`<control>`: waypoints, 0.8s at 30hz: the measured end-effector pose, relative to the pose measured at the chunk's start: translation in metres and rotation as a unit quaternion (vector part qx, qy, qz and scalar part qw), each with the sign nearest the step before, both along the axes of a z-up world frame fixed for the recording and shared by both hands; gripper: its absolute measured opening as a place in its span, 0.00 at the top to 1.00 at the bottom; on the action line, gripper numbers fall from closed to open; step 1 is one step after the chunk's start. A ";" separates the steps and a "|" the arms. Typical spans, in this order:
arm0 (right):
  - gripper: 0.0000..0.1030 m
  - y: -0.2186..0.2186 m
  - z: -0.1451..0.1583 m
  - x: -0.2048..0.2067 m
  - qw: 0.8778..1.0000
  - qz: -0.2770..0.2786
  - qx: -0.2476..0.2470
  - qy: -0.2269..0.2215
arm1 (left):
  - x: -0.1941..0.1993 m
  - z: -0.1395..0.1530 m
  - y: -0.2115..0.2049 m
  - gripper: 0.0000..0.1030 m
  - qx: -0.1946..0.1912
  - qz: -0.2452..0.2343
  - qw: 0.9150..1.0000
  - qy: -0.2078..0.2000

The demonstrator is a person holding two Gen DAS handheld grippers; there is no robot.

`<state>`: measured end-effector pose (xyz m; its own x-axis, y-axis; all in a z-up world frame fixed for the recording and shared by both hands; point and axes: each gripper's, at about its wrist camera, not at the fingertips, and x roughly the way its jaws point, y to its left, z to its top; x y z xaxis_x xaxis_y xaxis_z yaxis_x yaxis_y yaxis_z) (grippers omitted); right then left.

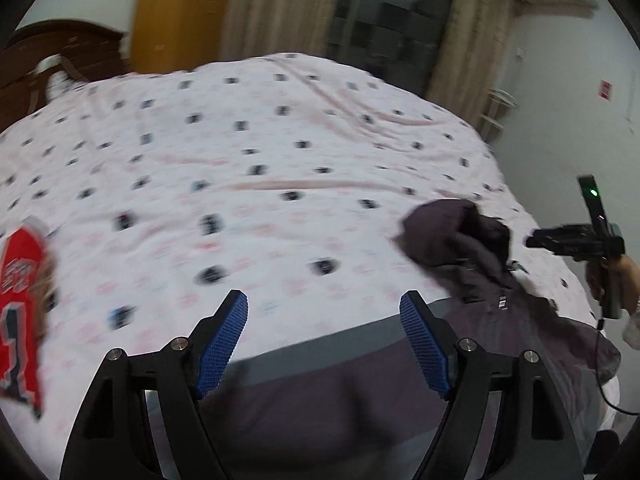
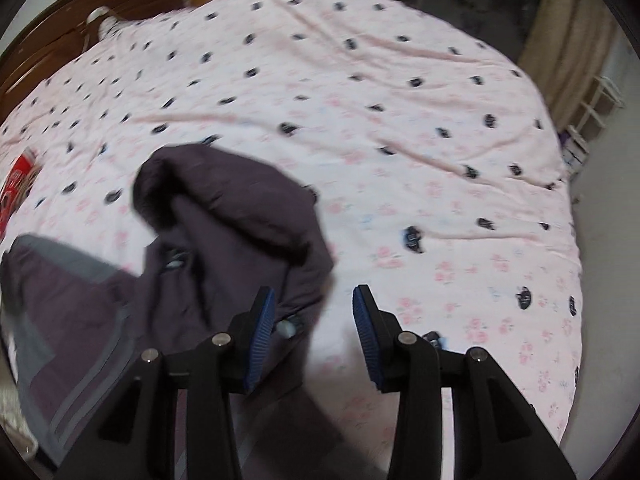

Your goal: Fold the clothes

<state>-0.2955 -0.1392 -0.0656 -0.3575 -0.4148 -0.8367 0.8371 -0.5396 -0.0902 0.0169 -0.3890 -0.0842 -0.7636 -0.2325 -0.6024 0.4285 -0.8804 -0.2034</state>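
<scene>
A dark purple-grey jacket [image 1: 480, 272] with grey stripes lies crumpled on the near side of the bed. Its hood is bunched up [image 2: 224, 216], and its body spreads toward the bed's edge under both grippers. My left gripper [image 1: 323, 300] is open above the jacket's striped part, with nothing between the blue pads. My right gripper [image 2: 314, 294] is open too. Its left pad [image 2: 260, 340] hangs over the jacket's edge without gripping it. In the left wrist view the right gripper [image 1: 534, 240] sits at the far right in a person's hand [image 1: 624, 280]. A red jersey [image 1: 20, 300] lies at the bed's left side.
The bed [image 1: 280, 160] is covered by a pink sheet with dark motifs and long creases. A dark wooden headboard [image 1: 60, 52] stands at the far left. Curtains [image 1: 272, 12] and a dark window are behind, and a white rack [image 2: 592, 112] stands by the right wall.
</scene>
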 end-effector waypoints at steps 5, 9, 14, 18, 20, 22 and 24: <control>0.59 -0.015 -0.007 -0.010 0.999 -0.034 -0.019 0.014 | -0.089 -0.009 0.035 0.27 0.010 -0.060 0.998 -0.002; 0.60 -0.034 -0.021 -0.014 0.998 -0.051 -0.018 0.022 | -0.134 -0.023 0.042 0.27 0.026 -0.050 0.998 -0.024; 0.59 -0.059 -0.047 -0.015 0.997 -0.059 0.009 0.043 | -0.169 -0.046 0.041 0.27 0.042 -0.027 0.997 -0.060; 0.59 -0.069 -0.065 -0.014 0.997 -0.061 0.021 0.043 | -0.184 -0.061 0.044 0.27 0.031 -0.014 0.996 -0.084; 0.59 -0.069 -0.068 -0.012 0.998 -0.056 0.017 0.039 | -0.187 -0.066 0.042 0.27 0.031 -0.007 0.996 -0.086; 0.59 -0.063 -0.065 -0.011 0.998 -0.052 -0.001 0.031 | -0.188 -0.068 0.039 0.27 0.036 -0.001 0.996 -0.082; 0.48 -0.054 -0.058 -0.009 0.998 -0.044 -0.024 0.028 | -0.189 -0.070 0.037 0.27 0.038 0.002 0.996 -0.081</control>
<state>-0.3041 -0.1928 -0.1238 -0.4396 -0.4189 -0.7946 0.7810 -0.6152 -0.1077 -0.1724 -0.3516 -0.1539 -0.6545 -0.1843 -0.7333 0.4640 -0.8636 -0.1971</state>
